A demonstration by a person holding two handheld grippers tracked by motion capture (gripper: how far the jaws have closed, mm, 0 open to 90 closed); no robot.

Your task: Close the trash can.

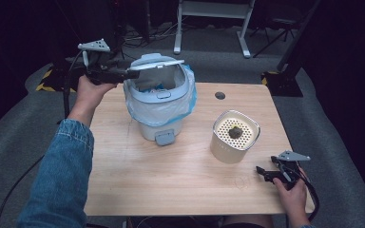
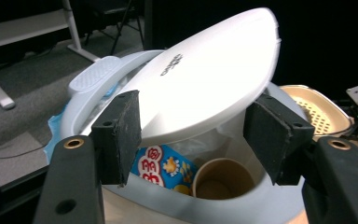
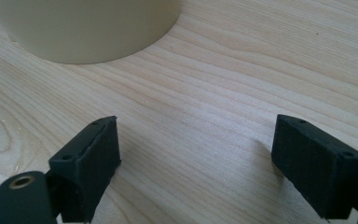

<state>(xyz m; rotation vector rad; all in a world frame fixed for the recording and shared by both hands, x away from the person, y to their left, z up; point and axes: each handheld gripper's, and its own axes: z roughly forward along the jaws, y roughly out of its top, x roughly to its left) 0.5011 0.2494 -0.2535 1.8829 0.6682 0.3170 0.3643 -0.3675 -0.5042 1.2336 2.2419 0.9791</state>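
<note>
Fingers (image 2: 121,135) of the left gripper (image 2: 196,140) stand wide apart, one on each side of the white lid (image 2: 205,79). Whether they press on the lid's edge I cannot tell. The lid swings on the bin (image 1: 159,102), and it is tipped up now, with the near edge high and the far edge low. I think the left gripper is there to push the lid and keep the bin open. Its long way runs across the bin, from one finger to the other.

Under the lid is the trash: a blue and red wrapper (image 2: 163,165) and a brown paper cup (image 2: 221,179). The cup's mouth faces up. A blue bag (image 1: 187,102) lines the bin and hangs over its rim. The bin stands at the far left of the bench (image 1: 171,175).

Over on the right, the right gripper (image 1: 266,173) rests low, just above the bench, near the front edge. Its fingers (image 3: 91,163) are open too, with nothing between them but bare wood. It seems to be waiting its turn.

Just beyond it stands a cream pot (image 1: 233,137) with a top full of small holes. A dark lump (image 1: 235,132) sits on that top. The pot stands upright, well apart from the bin. I guess the lump goes in the bin next, so the lid is open for it.
</note>
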